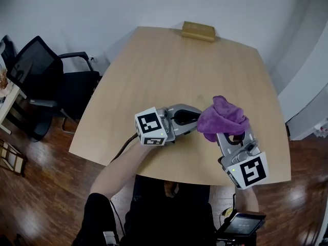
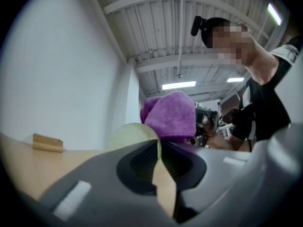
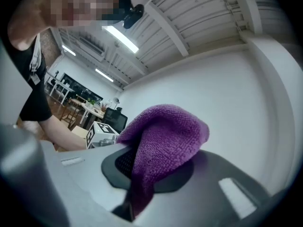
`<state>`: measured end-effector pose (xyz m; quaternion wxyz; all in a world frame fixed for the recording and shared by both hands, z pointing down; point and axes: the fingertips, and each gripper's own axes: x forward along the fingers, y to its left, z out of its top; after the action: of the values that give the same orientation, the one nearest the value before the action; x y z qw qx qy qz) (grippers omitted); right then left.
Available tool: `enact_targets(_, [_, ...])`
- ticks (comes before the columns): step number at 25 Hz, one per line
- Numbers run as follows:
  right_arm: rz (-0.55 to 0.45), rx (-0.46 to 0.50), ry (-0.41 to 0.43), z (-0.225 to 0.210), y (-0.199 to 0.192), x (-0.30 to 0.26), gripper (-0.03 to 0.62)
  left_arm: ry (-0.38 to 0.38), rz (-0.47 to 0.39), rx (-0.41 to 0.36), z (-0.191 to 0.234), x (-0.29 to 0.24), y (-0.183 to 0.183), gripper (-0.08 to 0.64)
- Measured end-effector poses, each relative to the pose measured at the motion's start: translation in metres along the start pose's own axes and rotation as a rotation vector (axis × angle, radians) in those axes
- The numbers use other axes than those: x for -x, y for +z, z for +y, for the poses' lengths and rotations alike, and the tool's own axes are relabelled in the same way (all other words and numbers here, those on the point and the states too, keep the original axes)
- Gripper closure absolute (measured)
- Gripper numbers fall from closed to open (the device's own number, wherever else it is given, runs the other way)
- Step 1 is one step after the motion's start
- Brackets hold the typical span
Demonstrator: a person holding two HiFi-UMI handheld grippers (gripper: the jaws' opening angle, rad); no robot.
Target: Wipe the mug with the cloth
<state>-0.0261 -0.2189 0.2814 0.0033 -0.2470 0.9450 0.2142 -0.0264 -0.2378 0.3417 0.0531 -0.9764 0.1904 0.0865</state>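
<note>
a pale wooden table with a curved far edge [image 1: 169, 70] spreads beneath the jaws of the left gripper [image 1: 198, 122]. a small tan wooden block [image 1: 199, 31] lies at its far edge, well apart from those jaws and low to their left in the left gripper view. a black office chair [image 1: 51, 86] stands on the dark wooden floor [image 1: 41, 188], well behind the jaws. a long ceiling lamp [image 2: 178, 85] glows above them.

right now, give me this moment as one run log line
left gripper: jaws shut on mug | right gripper: jaws shut on purple cloth | both above table | cloth beside mug, contact unclear
</note>
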Motion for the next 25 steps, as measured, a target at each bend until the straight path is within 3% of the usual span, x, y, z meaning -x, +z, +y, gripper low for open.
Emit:
enact_targets(6, [0.084, 0.105, -0.052, 0.002, -0.014, 0.002, 0.551, -0.047, -0.012, -0.063, -0.019, -0.006, 0.006, 0.517])
enact_targets(13, [0.112, 0.069, -0.125, -0.028, -0.027, 0.011, 0.551, -0.04, -0.031, -0.046, -0.014, -0.002, 0.012, 0.518])
enact_targets(19, [0.052, 0.012, -0.328, -0.087, -0.025, 0.042, 0.551, -0.013, -0.073, -0.049, -0.009, 0.002, 0.022, 0.517])
enact_targets(25, [0.079, -0.006, -0.239, -0.057, -0.035, 0.015, 0.551, -0.025, -0.011, -0.18, -0.019, -0.001, 0.008, 0.518])
